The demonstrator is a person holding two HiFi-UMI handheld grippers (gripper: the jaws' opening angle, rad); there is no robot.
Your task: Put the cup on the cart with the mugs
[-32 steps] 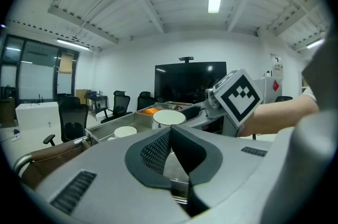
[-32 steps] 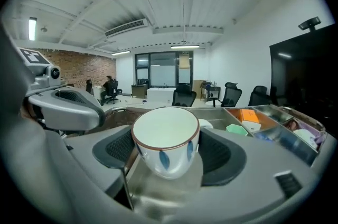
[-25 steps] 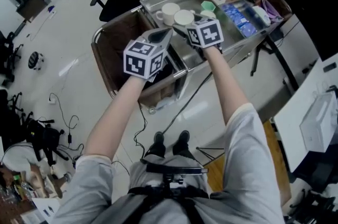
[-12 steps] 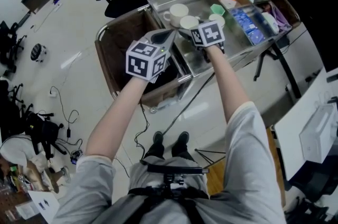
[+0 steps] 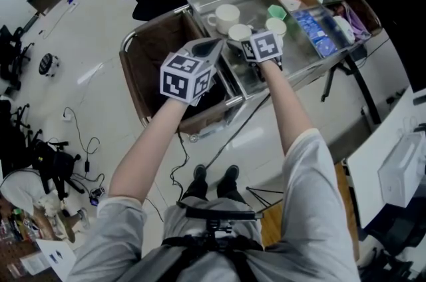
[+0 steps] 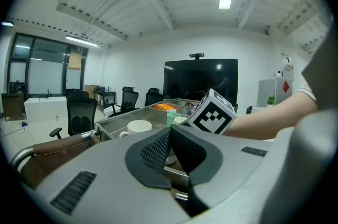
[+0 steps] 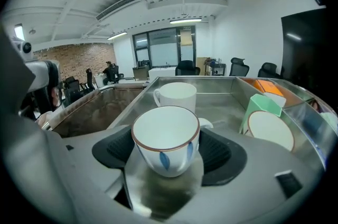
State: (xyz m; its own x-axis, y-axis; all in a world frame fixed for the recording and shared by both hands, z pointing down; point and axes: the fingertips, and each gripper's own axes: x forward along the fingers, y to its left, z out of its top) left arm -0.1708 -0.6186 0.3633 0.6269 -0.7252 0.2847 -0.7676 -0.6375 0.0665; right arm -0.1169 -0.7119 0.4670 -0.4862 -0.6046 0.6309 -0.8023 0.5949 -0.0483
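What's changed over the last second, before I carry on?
The right hand-held gripper has sunk toward the steel tray, carrying the blue-leaf cup down beside the white mug. Its jaws stay clamped on the cup. Whether the cup touches the tray floor yet is unclear. The left hand-held gripper, jaws together, and the white mug have not moved.

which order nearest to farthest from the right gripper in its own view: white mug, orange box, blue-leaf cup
1. blue-leaf cup, between its jaws
2. white mug, just behind the cup
3. orange box, far back on the right
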